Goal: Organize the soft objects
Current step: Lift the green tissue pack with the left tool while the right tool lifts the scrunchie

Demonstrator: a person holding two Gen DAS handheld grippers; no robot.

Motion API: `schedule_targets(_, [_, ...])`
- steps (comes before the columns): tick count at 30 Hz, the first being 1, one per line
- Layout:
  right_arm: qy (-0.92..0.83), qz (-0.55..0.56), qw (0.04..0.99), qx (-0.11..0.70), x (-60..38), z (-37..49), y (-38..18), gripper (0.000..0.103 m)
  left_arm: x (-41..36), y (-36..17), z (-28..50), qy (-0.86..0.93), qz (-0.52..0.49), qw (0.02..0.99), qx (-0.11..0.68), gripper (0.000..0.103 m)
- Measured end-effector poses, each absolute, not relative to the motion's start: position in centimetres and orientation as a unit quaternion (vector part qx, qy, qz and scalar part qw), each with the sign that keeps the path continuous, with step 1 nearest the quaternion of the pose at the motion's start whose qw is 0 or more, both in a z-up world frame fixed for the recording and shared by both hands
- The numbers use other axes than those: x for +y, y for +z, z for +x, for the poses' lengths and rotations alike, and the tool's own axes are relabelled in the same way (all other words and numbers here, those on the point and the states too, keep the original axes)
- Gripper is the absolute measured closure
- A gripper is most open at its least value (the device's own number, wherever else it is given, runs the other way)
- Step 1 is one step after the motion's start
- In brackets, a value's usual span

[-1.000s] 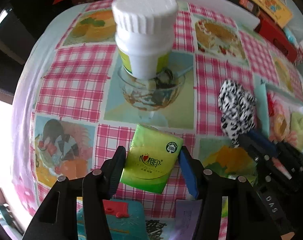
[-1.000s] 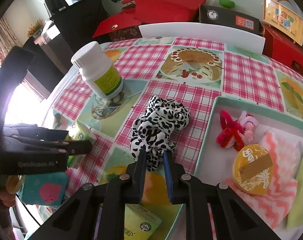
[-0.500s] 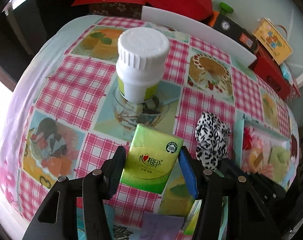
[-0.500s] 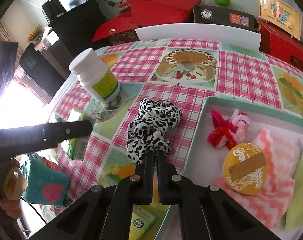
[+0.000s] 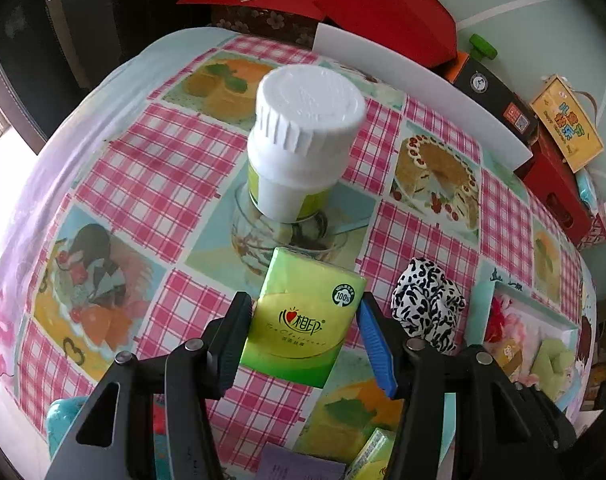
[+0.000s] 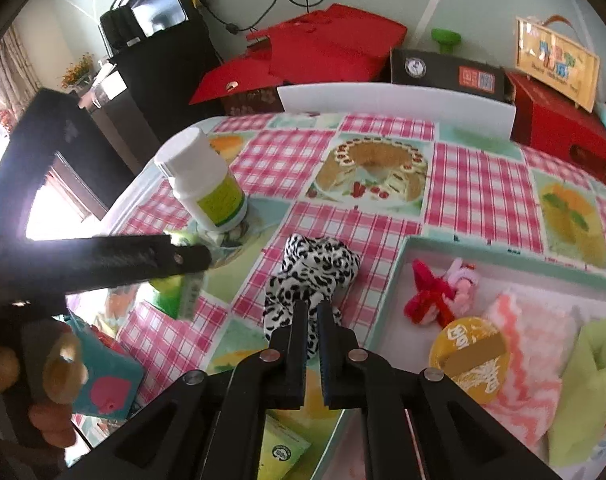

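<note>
- Tissue pack [image 5: 303,320], green, sits between the two fingers of the left gripper [image 5: 301,334], which are clamped against its sides; the pack is held above the checked tablecloth [image 5: 159,168].
- Leopard-print scrunchie [image 6: 309,276] lies on the tablecloth just left of the tray [image 6: 399,276]. The right gripper [image 6: 311,316] has its jaws nearly closed on the near edge of the fabric; the contact point is partly hidden, so the grip appears to be a pinch.
- White bottle [image 5: 303,148] with a green label stands upright on the tablecloth, beyond the tissue pack and well left of the tray.
- Tray contents, seen from the right wrist: a red and pink plush toy [image 6: 439,292], a round yellow item [image 6: 471,352], a pink-and-white zigzag cloth [image 6: 531,344], and a light green cloth [image 6: 591,384].
- A second green tissue pack [image 6: 281,446] lies on the table under the right gripper.
- A teal box [image 6: 107,380] rests near the table's left edge.
</note>
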State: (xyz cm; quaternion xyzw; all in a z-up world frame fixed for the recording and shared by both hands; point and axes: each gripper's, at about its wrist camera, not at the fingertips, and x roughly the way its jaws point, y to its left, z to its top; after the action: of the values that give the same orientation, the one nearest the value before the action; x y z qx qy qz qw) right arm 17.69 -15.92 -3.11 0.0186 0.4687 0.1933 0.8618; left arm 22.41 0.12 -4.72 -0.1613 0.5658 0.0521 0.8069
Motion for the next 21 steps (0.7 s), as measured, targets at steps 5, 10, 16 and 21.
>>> schedule_targets(5, [0.182, -0.003, 0.869, 0.460, -15.1, 17.7, -2.9, 0.086, 0.1, -5.5, 22.6, 0.043, -0.166, 0.803, 0.571, 0.047])
schedule_targets(10, [0.170, -0.022, 0.868, 0.466, -14.5, 17.9, -3.5, 0.067, 1.2, -5.6, 22.4, 0.041, -0.186, 0.800, 0.569, 0.047])
schedule_targets(16, [0.168, -0.049, 0.863, 0.475, -13.1, 18.3, -4.3, 0.062, 2.6, -5.7, 22.2, 0.043, -0.205, 0.797, 0.566, 0.047])
schedule_targets(21, [0.154, -0.079, 0.857, 0.485, -12.1, 18.8, -5.2, 0.057, 3.2, -5.7, 21.9, 0.040, -0.211, 0.795, 0.567, 0.047])
